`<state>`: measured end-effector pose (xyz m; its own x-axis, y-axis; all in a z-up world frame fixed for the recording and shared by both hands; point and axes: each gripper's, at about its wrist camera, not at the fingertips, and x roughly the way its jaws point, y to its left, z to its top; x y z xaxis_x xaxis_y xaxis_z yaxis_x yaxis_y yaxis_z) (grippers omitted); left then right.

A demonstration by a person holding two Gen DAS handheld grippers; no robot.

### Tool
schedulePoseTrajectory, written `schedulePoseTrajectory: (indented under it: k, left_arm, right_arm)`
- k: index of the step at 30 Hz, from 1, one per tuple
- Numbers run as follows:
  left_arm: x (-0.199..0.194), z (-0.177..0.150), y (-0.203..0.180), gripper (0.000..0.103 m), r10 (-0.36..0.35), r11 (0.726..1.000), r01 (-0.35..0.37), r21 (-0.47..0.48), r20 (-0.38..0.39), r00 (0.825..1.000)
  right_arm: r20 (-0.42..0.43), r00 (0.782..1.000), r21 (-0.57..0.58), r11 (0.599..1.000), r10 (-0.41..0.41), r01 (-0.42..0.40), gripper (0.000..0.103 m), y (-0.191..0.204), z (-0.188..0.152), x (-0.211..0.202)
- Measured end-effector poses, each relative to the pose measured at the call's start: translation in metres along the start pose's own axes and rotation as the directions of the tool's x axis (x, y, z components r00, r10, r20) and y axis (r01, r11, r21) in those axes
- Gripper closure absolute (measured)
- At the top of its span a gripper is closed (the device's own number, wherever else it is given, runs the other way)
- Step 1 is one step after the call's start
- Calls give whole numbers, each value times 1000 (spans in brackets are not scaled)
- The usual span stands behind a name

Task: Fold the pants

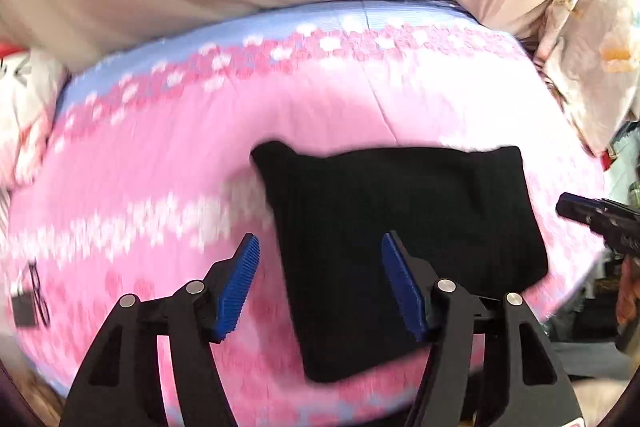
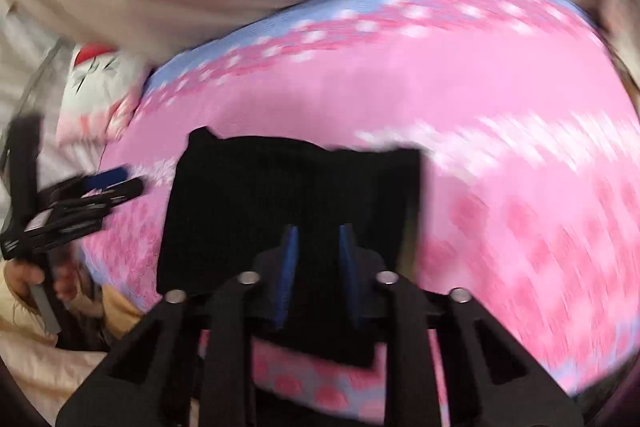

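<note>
Both views blurred; folded pants (image 1: pixel 400 247) on bedspread (image 1: pixel 160 155); both grippers' jaws spread, empty.

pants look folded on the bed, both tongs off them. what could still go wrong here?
1. The black pants lie near the front edge of the pink bedspread; a nudge could slide them off.
2. Open left tongs straddle the bundle's left edge, so a downward move might snag the top layer and undo the fold.
3. Right tongs, slightly parted, hover over the pants; both views are motion-blurred, so contact is hard to judge.
</note>
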<state>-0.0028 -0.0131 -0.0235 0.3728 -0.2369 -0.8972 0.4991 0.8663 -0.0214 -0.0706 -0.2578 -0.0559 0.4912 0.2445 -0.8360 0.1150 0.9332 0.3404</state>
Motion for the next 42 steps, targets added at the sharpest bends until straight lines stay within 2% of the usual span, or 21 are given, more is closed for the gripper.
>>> schedulePoseTrajectory:
  k: [3,4,5,7,9,11,12,13,14,15,16,19,21,23,24,25,26,29,33,35,42]
  left_arm:
    - [53,14,-17,41,127,991,-125,50,-40,991]
    - [73,13,-12,40,159,986,-155,62,-65,985]
    - [95,11,-9,38,181,983,-176,61,-95,979]
    - [109,6,-2,35,149,989,-148,12,-103,983]
    - [108,10,-2,31,171,985,-170,17,-99,980]
    - [107,7,0,31,173,985,-172,22,-96,980]
    - [109,6,1,30,170,985,-169,19,-97,981]
    - [108,4,4,29,165,986,-165,11,-96,982]
    - [112,5,3,28,165,986,-166,6,-96,982]
    - [115,7,4,26,163,987,-163,4,-97,982]
    - [114,6,5,26,157,987,-157,8,-99,983]
    - [111,9,0,26,174,985,-173,23,-97,980]
    - [110,8,0,26,172,985,-171,20,-95,980]
    - [111,8,0,26,173,985,-172,17,-94,980]
    - [111,8,-1,26,170,985,-169,19,-94,981]
    - [111,8,-1,26,164,986,-163,21,-95,982]
    - [109,9,-3,26,171,985,-169,28,-96,981]
    - [102,9,-7,26,196,980,-192,58,-76,978]
    - [91,11,-9,27,204,978,-201,52,-66,977]
    - [86,12,-10,27,213,976,-210,54,-57,975]
    - [75,11,-13,27,262,964,-258,64,-54,964]
  right_arm:
    - [-51,997,-61,997,-56,53,93,5,19,56]
    - [-83,991,-42,994,-106,103,100,-6,25,80]
    - [-97,989,7,993,-116,117,103,-20,31,94]
    - [-58,997,179,982,-55,64,103,-43,38,86]
    - [-1,996,150,985,-85,84,101,-25,42,62]
    - [17,998,84,995,-54,52,102,-5,42,56]
    - [4,996,29,995,-91,91,103,-1,40,62]
    - [-45,979,-4,980,-198,198,103,-11,36,78]
    - [-72,979,38,980,-193,196,103,-27,34,88]
    - [-50,990,134,981,-133,139,103,-40,34,85]
    - [-23,992,216,969,-121,123,103,-44,34,71]
    - [45,993,157,982,-113,105,100,-16,30,39]
    - [12,988,84,984,-156,155,100,-8,21,46]
    - [-66,966,62,965,-250,254,100,-26,3,68]
    - [-47,977,128,969,-207,212,100,-36,0,68]
    - [-25,981,216,957,-193,194,100,-43,-2,54]
    - [-7,980,241,951,-198,194,98,-42,-1,45]
    - [48,974,213,955,-222,207,93,-29,0,18]
    - [42,973,198,956,-229,217,93,-23,-10,6]
    - [44,979,203,961,-200,187,93,-15,-16,2]
    - [-60,984,106,979,-167,173,93,7,-45,27]
